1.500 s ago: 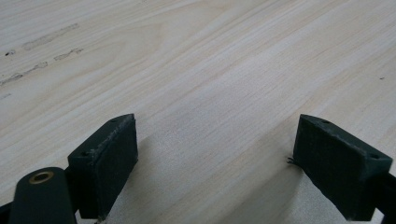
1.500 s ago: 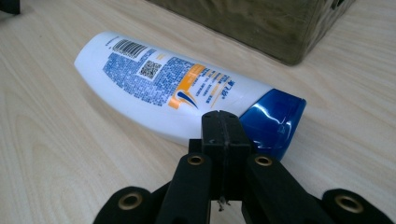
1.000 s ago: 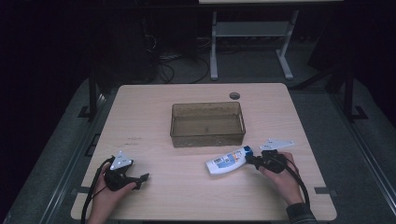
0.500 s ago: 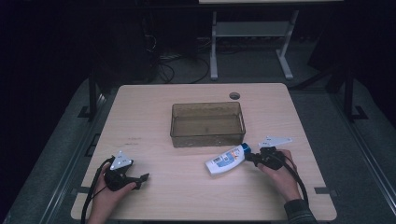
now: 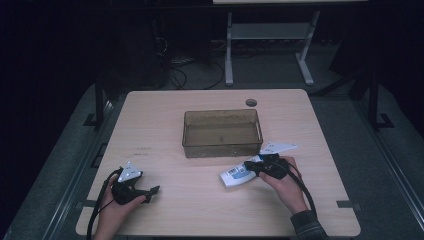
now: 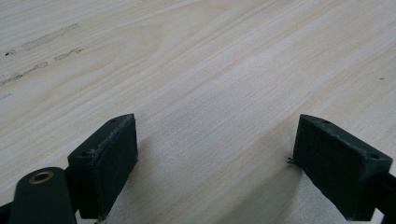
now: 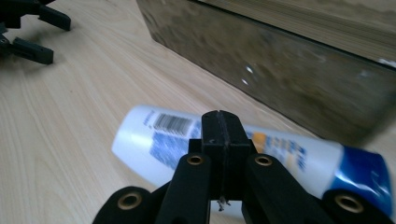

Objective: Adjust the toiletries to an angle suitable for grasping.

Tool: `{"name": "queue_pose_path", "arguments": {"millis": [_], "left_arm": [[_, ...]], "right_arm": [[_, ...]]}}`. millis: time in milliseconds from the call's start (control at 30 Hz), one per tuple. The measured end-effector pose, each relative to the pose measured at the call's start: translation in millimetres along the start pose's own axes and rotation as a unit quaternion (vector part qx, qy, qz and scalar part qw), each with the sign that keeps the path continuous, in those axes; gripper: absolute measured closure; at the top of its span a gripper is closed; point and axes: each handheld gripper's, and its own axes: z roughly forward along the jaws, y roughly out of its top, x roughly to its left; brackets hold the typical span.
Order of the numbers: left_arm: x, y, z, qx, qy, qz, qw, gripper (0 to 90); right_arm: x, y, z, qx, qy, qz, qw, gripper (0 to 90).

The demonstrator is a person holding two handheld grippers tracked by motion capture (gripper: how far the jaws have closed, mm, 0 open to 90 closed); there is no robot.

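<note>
On the pale wooden table (image 5: 165,125) a white bottle (image 5: 238,174) with a blue cap and a barcode label lies on its side, at about five o'clock from the transparent brown bin (image 5: 222,133) that sits near the table's middle. In the high view the bottle's capped end points toward two o'clock, close to the bin's near right corner but apart from it. The right gripper (image 5: 261,167) sits at the bottle's three o'clock end, a hand wrapped around its body and its grey three-cornered plate tilted up toward one o'clock. In the right gripper view the two black jaws of the right gripper (image 7: 222,133) stand pressed flat together with no gap and nothing between them — their joined tip lies in front of the bottle's (image 7: 243,151) middle, and whether it touches the bottle cannot be told. Behind the bottle in that view rises the bin's (image 7: 289,70) murky brown wall. The left gripper (image 5: 149,192) rests on the table near its seven o'clock corner, held by the other hand and pointing toward three o'clock. In the left gripper view its jaws (image 6: 212,163) stand wide apart — only bare wood grain lies between them. A cable trails from each gripper back toward the six o'clock edge.
</note>
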Motion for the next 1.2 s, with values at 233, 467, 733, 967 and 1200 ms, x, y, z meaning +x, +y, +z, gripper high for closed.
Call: {"name": "queue_pose_path", "arguments": {"millis": [233,467,733,967,1200], "left_arm": [[0.0,0.0,0.0,0.000,0.000,0.000,1.0000,12.5],[0.0,0.0,0.0,0.000,0.000,0.000,1.0000,12.5],[-0.1,-0.1,-0.1,0.000,0.000,0.001,1.0000,12.5],[-0.2,-0.3,-0.3,0.000,-0.001,0.002,1.0000,12.5],[-0.4,-0.4,-0.4,0.000,-0.002,0.002,1.0000,12.5]], "right_arm": [[10.2,11.1,16.9,0.004,0.012,-0.007,0.9999,90.0],[17.3,18.2,31.2,0.009,0.017,-0.014,0.9997,90.0],[25.5,22.1,53.3,0.027,0.027,-0.019,0.9991,90.0],[32.8,20.6,67.6,0.052,0.031,-0.026,0.9979,90.0],[36.0,18.6,68.1,0.059,0.032,-0.026,0.9974,90.0]]}}
